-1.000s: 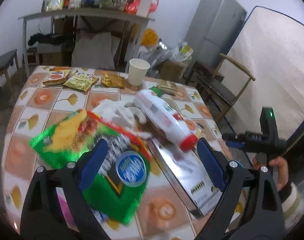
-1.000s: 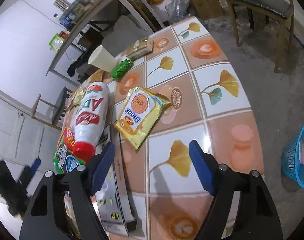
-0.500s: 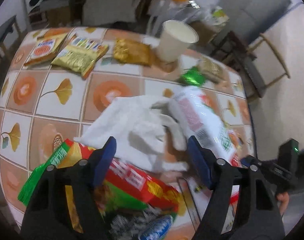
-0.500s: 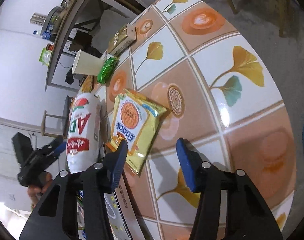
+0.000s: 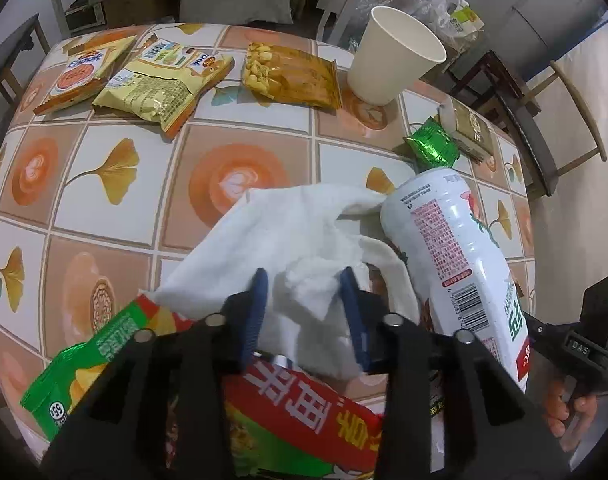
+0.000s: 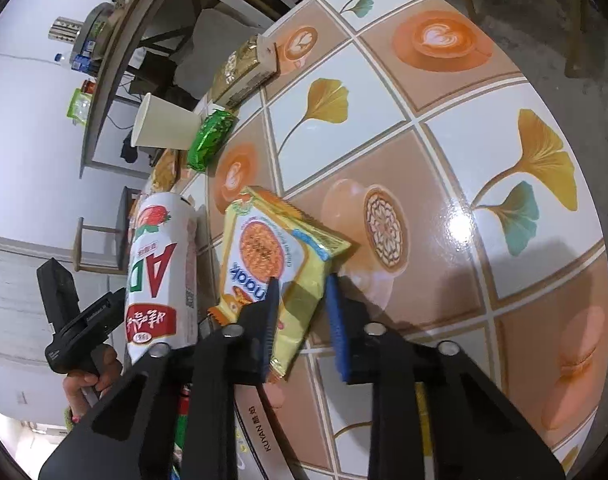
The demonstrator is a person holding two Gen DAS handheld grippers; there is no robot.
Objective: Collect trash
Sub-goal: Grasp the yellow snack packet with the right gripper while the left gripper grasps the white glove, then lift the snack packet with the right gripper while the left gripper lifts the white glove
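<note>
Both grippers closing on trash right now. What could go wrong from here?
1. The left gripper pinches only a fold of the white tissue; its far edge sits against the lying bottle, so lifting may roll it.
2. The right gripper straddles just the corner of the yellow cracker packet; it may slip out.

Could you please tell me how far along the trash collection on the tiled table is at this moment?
Nothing looks collected yet. In hand: the left gripper has its jaws around the crumpled white tissue, and the right gripper straddles the yellow biscuit packet; neither is lifted. Left: the white paper cup, green foil wrapper, white plastic bottle and other snack bags.
</note>
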